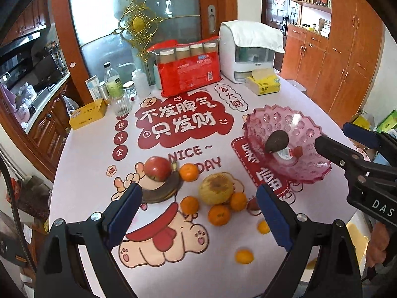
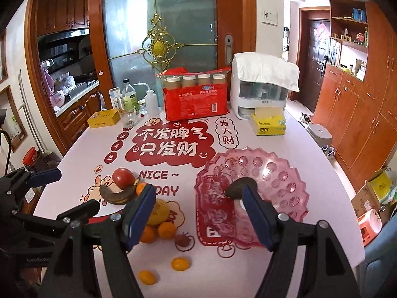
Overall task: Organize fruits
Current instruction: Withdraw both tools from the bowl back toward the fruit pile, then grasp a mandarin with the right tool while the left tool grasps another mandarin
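On the table's (image 1: 86, 149) left side the apple (image 1: 157, 171) rests against the blackened banana (image 1: 161, 191), both untouched; beside them the pear (image 1: 216, 191) sits ringed by tangerines (image 1: 218, 214), with two small oranges (image 1: 244, 256) strayed nearer the edge. Over these the left gripper (image 1: 198, 216) hangs spread and empty. Further right, the pink bowl (image 1: 297, 129) holds only the avocado (image 1: 276, 141) and one small red fruit (image 1: 298, 151), so most sorting remains. Rightmost, the right gripper (image 2: 198, 213) is likewise apart, gripping nothing.

Frosted glass door (image 2: 161, 24) beside wooden cabinets (image 2: 359, 114).
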{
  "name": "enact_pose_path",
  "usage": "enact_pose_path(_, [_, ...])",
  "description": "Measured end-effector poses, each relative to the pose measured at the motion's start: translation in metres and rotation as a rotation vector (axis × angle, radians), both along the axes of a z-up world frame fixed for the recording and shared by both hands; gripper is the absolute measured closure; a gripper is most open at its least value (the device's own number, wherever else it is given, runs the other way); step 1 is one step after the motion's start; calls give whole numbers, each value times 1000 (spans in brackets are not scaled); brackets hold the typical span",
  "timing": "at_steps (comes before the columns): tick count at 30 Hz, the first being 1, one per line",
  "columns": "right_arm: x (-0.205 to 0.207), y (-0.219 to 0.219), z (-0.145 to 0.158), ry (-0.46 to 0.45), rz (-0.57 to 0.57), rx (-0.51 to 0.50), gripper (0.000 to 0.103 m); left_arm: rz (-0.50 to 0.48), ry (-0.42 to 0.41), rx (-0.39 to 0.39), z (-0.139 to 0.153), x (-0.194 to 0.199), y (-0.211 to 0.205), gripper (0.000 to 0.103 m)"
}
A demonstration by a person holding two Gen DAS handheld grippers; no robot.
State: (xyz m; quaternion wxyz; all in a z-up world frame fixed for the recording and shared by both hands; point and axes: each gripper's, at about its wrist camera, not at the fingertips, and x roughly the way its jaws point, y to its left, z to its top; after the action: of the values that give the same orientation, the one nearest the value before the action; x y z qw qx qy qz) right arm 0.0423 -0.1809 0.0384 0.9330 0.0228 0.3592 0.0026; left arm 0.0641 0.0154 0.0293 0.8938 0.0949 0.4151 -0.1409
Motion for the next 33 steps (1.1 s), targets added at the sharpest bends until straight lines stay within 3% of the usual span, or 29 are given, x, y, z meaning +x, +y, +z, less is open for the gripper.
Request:
enact_pose_path(14, [-7, 37, -52, 126, -116, 27, 30, -61, 90, 31, -46, 24, 56, 11])
enact_pose_path(23, [-6, 45, -99, 217, -174, 56, 31, -70, 169, 49, -94, 51, 73, 11])
enact_pose_path(30, [-9, 40, -140, 302, -228, 104, 42, -132, 193, 69, -135, 60, 61, 11])
enact_pose_path(33, [-11, 36, -158, 345, -248, 130, 47, -164, 204, 63, -150, 66, 53, 19])
